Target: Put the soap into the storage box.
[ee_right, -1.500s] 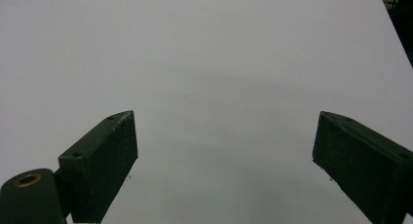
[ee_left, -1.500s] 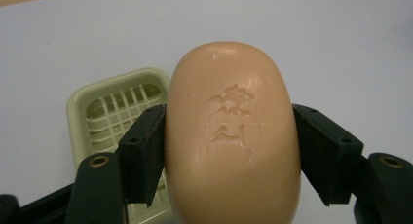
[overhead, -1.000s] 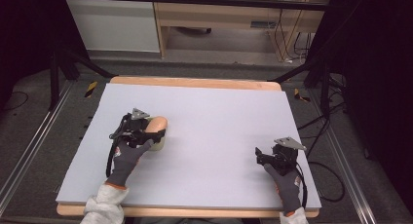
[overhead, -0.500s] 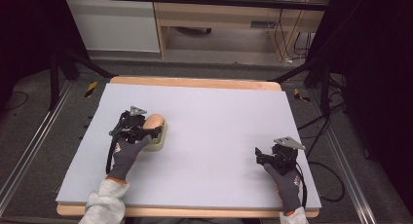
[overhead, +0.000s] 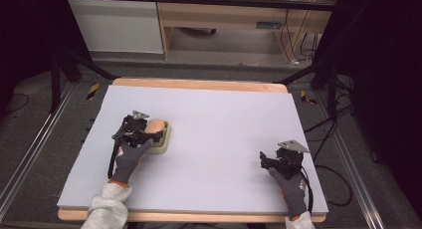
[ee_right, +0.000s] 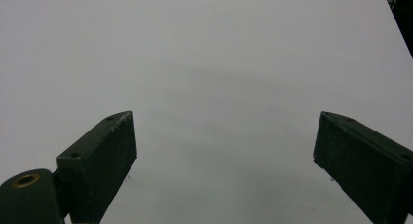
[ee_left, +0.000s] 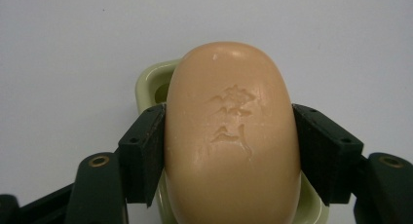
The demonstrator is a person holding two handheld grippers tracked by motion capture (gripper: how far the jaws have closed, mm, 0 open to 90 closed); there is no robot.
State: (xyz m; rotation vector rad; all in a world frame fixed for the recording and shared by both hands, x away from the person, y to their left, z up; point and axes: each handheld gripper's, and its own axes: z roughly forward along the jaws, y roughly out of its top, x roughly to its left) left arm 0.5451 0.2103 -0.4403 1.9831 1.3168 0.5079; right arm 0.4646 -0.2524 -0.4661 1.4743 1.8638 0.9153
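Pale lilac tabletop (overhead: 224, 134), left jaws clamping soap (ee_left: 231, 136), right jaws apart, dark room

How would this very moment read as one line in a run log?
left gripper: shut on soap bar, over green soap dish | right gripper: open, empty, above table

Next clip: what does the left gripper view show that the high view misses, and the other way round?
Left gripper view alone: the mark stamped into the soap bar, and both jaws of the left tool pressed against its sides. High view alone: the right tool resting apart near the table's right edge, jaws spread, plus the floor and shelving behind. Both: the soap over its pale green dish on the white tabletop.
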